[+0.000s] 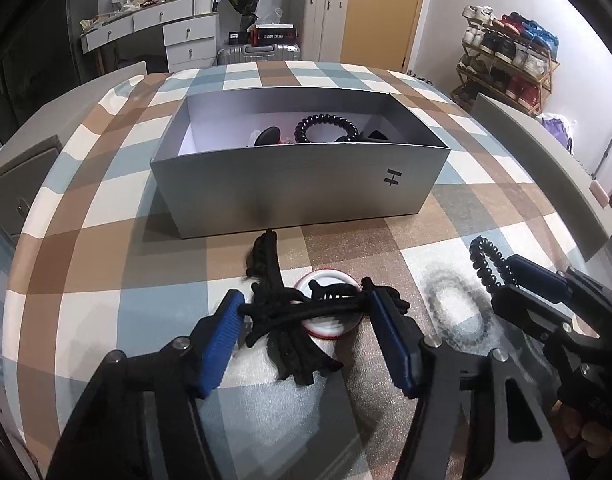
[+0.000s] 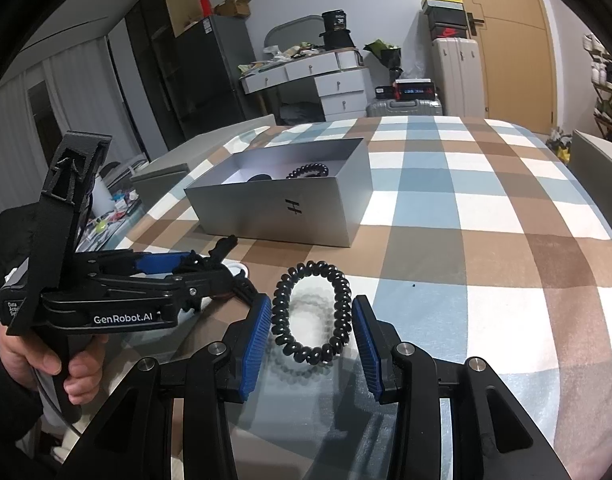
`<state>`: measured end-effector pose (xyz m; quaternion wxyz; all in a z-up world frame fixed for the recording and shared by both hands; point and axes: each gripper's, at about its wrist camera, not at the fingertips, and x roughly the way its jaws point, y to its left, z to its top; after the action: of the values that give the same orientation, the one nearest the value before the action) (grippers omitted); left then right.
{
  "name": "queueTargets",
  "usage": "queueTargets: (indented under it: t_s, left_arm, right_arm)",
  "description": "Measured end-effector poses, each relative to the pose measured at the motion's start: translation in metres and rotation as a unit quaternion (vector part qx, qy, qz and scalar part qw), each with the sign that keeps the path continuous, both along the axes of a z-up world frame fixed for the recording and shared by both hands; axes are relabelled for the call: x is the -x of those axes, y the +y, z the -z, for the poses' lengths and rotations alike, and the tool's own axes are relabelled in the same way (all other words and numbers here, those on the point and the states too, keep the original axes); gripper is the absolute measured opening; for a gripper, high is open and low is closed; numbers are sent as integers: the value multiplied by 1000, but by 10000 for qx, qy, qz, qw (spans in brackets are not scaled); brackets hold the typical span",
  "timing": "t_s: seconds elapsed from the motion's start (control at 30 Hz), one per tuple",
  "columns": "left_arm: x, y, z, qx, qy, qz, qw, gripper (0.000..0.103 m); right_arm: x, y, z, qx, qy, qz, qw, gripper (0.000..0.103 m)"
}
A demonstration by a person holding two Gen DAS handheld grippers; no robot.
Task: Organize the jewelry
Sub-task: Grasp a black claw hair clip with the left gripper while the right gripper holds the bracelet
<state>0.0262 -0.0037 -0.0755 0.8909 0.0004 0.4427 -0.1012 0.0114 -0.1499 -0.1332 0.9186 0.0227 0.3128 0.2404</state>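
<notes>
My left gripper [image 1: 304,304] is shut on a tangled bundle of black hair ties [image 1: 278,320], its blue pads pressing the cords from both sides. The bundle lies over a small white round disc with a red rim [image 1: 326,280] on the checked cloth. My right gripper [image 2: 312,312] is shut on a black spiral hair tie [image 2: 338,292] and holds it just above the cloth, where its shadow falls. The open grey box [image 1: 298,188] stands beyond both grippers. It holds another black spiral tie [image 1: 326,126] and a few dark items.
The table wears a blue, brown and white checked cloth [image 2: 486,240]. Grey chair backs [image 1: 546,152] stand at its sides. A person's hand [image 2: 46,360] grips the left tool's handle. Drawers, suitcases and a shoe rack [image 1: 510,56] line the room behind.
</notes>
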Motion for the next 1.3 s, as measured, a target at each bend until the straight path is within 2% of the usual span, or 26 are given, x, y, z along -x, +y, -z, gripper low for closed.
queueTargets:
  t_s: [0.07, 0.1, 0.13, 0.43, 0.6, 0.77, 0.83, 0.93, 1.0, 1.17, 1.3]
  left_arm:
    - [2, 1, -1, 46, -26, 28, 10000, 47]
    - [3, 1, -1, 74, -17, 79, 9999, 36]
    - [4, 2, -1, 79, -13, 101, 9999, 35]
    - [11, 18, -10, 612, -251, 443, 9968, 35]
    - [3, 12, -7, 737, -129, 817, 9938, 36]
    - [-1, -7, -8, 522, -106, 1174, 9916, 37]
    - [0, -13, -9, 672, 67, 1493, 9865, 36]
    - [4, -25, -10, 564, 114, 1791, 9822, 37]
    - [3, -28, -10, 461, 126, 1817, 9822, 37]
    - [3, -21, -20, 551, 16, 1701, 9839, 37]
    - [0, -22, -22, 463, -87, 1695, 9844, 52]
  right_arm:
    - [0, 1, 0, 7, 12, 5, 10000, 40]
    - [0, 1, 0, 9, 17, 11, 10000, 40]
    - [1, 1, 0, 3, 20, 11, 10000, 40]
    - [1, -1, 0, -29, 34, 23, 10000, 41]
    - [0, -2, 1, -65, 57, 20, 10000, 41]
    - [1, -2, 1, -63, 60, 31, 10000, 41]
    - [1, -2, 1, -74, 57, 31, 10000, 41]
    - [0, -3, 1, -87, 57, 65, 9999, 41]
    - [0, -6, 1, -108, 53, 106, 9999, 41]
    - [-2, -12, 0, -200, 74, 173, 9996, 41]
    - [-3, -11, 0, -208, 106, 147, 9996, 41]
